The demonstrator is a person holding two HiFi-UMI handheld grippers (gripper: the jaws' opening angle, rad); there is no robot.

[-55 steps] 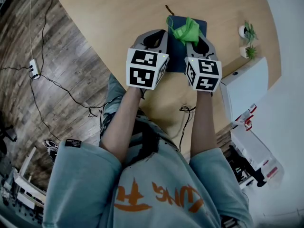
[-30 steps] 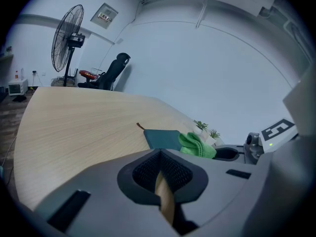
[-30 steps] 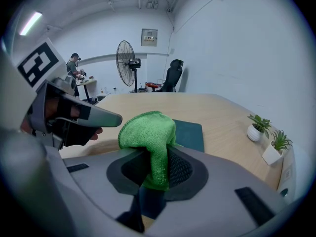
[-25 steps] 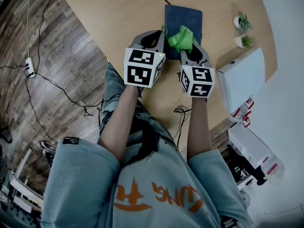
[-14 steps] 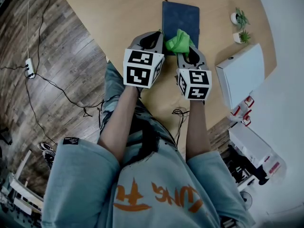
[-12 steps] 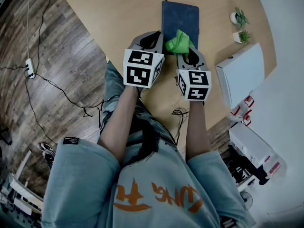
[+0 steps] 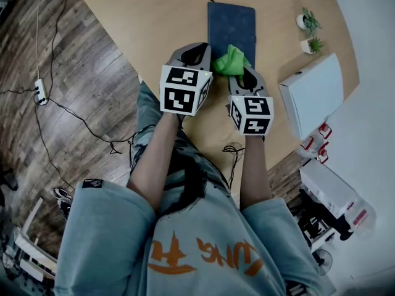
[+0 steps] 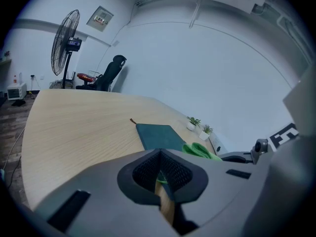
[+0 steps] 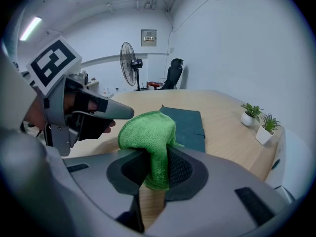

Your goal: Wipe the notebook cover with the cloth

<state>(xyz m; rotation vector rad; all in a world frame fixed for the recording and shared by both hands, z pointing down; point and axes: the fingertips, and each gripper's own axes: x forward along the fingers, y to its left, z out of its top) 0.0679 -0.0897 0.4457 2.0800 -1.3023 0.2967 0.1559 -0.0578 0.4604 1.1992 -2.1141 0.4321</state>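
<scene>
A dark blue notebook point(image 7: 231, 24) lies flat on the wooden table point(image 7: 148, 17), a thin strap showing at its far corner. My right gripper point(image 7: 242, 73) is shut on a bunched green cloth point(image 7: 229, 61), which sits at the notebook's near edge. In the right gripper view the cloth point(image 9: 148, 132) bulges up out of the gripper point(image 9: 157, 171), with the notebook point(image 9: 188, 122) just beyond it. My left gripper point(image 7: 199, 49) is shut and holds nothing, just left of the cloth and short of the notebook's near left corner. From the left gripper point(image 8: 161, 174) view, the notebook point(image 8: 158, 136) lies ahead and the cloth point(image 8: 200, 150) to its right.
Two small potted plants point(image 7: 307, 22) point(image 7: 313, 44) stand at the table's right side, past the notebook. A white box point(image 7: 311, 94) lies at the near right. A cable point(image 7: 233, 148) hangs over the table's near edge. A standing fan point(image 8: 66, 38) and an office chair point(image 8: 111, 73) stand beyond the table.
My right gripper has drawn the cloth back along the notebook, from its near half to its near edge. The left gripper has come back alongside it, still shut.
</scene>
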